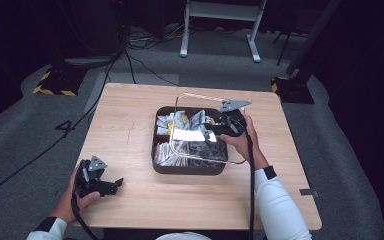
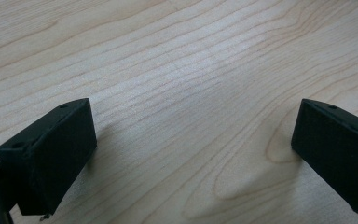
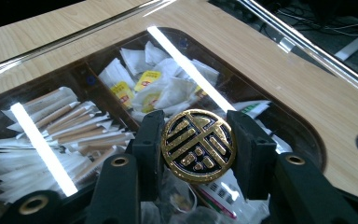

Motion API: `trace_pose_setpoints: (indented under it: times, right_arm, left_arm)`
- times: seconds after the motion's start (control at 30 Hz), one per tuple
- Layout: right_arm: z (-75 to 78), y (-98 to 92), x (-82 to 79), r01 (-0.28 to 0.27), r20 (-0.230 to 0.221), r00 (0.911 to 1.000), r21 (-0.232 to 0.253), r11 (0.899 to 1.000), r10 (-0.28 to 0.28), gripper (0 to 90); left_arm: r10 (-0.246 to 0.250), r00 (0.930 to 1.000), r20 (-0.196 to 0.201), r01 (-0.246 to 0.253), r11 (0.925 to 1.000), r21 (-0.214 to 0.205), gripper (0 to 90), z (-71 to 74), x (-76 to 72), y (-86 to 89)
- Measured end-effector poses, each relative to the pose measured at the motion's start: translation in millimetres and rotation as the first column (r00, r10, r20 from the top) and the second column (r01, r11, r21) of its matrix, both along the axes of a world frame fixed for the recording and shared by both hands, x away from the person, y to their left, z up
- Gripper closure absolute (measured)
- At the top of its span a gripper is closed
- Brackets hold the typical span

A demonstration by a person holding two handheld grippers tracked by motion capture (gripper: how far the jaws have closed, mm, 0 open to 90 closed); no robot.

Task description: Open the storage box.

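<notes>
A dark brown compartment box sits mid-table, filled with white and yellow sachets and paper-wrapped sticks. Over it, tilted up at the far side, is a clear lid with a round gold-and-black knob. My right gripper is shut on that knob, one jaw on each side of it. My left gripper rests near the table's front left corner, apart from the box. In the left gripper view its fingers stand wide open over bare wood.
The wooden table has free surface left of and in front of the box. Beyond its far edge are a white stand's legs, floor cables and black-yellow taped bases.
</notes>
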State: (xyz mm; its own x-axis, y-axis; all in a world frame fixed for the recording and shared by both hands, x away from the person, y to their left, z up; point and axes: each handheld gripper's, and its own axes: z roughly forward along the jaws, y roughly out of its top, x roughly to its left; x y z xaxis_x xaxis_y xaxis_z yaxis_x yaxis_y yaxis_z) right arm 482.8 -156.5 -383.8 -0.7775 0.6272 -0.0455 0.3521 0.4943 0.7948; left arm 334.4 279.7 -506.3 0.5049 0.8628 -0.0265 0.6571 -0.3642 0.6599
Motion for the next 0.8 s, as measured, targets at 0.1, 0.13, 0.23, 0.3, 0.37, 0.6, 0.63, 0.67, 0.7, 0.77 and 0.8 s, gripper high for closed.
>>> trace_pose_setpoints:
  times: [0.1, 0.13, 0.23, 0.3, 0.37, 0.6, 0.63, 0.67, 0.7, 0.77, 0.8]
  right_arm:
    - [1.5, -9.6, -1.6, 0.010, 0.003, 0.9999, 0.005, 1.000, -0.010, 59.0]
    - [1.7, -12.1, -1.9, 0.009, 0.005, 0.9999, 0.006, 1.000, -0.009, 59.0]
    - [2.1, -16.9, -2.8, 0.014, 0.003, 0.9999, 0.005, 1.000, -0.014, 59.0]
    - [2.7, -23.2, -4.2, 0.025, 0.009, 0.9997, -0.003, 1.000, -0.025, 59.0]
    - [2.7, -26.1, -4.6, 0.028, 0.009, 0.9996, -0.002, 1.000, -0.028, 59.0]
    - [3.2, -48.7, -6.9, 0.057, 0.008, 0.9983, -0.002, 0.998, -0.057, 59.0]
    - [3.3, -52.5, -6.9, 0.062, 0.007, 0.9980, 0.000, 0.998, -0.062, 59.0]
    - [3.3, -56.1, -6.9, 0.065, 0.005, 0.9979, 0.002, 0.998, -0.065, 59.0]
    - [3.2, -59.4, -7.0, 0.072, 0.004, 0.9974, -0.001, 0.997, -0.072, 59.0]
    - [2.0, -68.4, -7.5, 0.087, 0.005, 0.9962, -0.014, 0.996, -0.087, 59.0]
    - [2.0, -68.4, -7.5, 0.087, 0.005, 0.9962, -0.014, 0.996, -0.087, 59.0]
  left_arm:
    - [0.000, 1.0000, 0.006, 0.000, 1.0000, 0.000, 0.3, -0.4, -0.3, 0.4]
    - [-0.001, 1.0000, 0.006, 0.001, 1.0000, 0.001, 0.3, -0.3, -0.2, 0.5]
    - [-0.001, 1.0000, 0.006, 0.001, 1.0000, 0.001, 0.3, -0.3, -0.3, 0.6]
    - [0.000, 1.0000, 0.005, 0.000, 1.0000, 0.001, 0.3, -0.3, -0.4, 0.6]
    - [-0.001, 1.0000, 0.006, 0.001, 1.0000, 0.001, 0.3, -0.3, -0.3, 0.6]
    - [0.000, 1.0000, 0.005, 0.000, 1.0000, 0.001, 0.3, -0.3, -0.4, 0.6]
    - [-0.001, 1.0000, 0.006, 0.001, 1.0000, 0.001, 0.3, -0.3, -0.3, 0.6]
    - [0.000, 1.0000, 0.004, 0.000, 1.0000, 0.001, 0.3, -0.3, -0.4, 0.6]
    - [-0.001, 1.0000, 0.005, 0.001, 1.0000, 0.001, 0.3, -0.3, -0.3, 0.6]
    - [0.000, 1.0000, 0.005, 0.000, 1.0000, 0.001, 0.3, -0.3, -0.4, 0.6]
    - [0.000, 1.0000, 0.004, 0.000, 1.0000, 0.001, 0.3, -0.3, -0.4, 0.6]
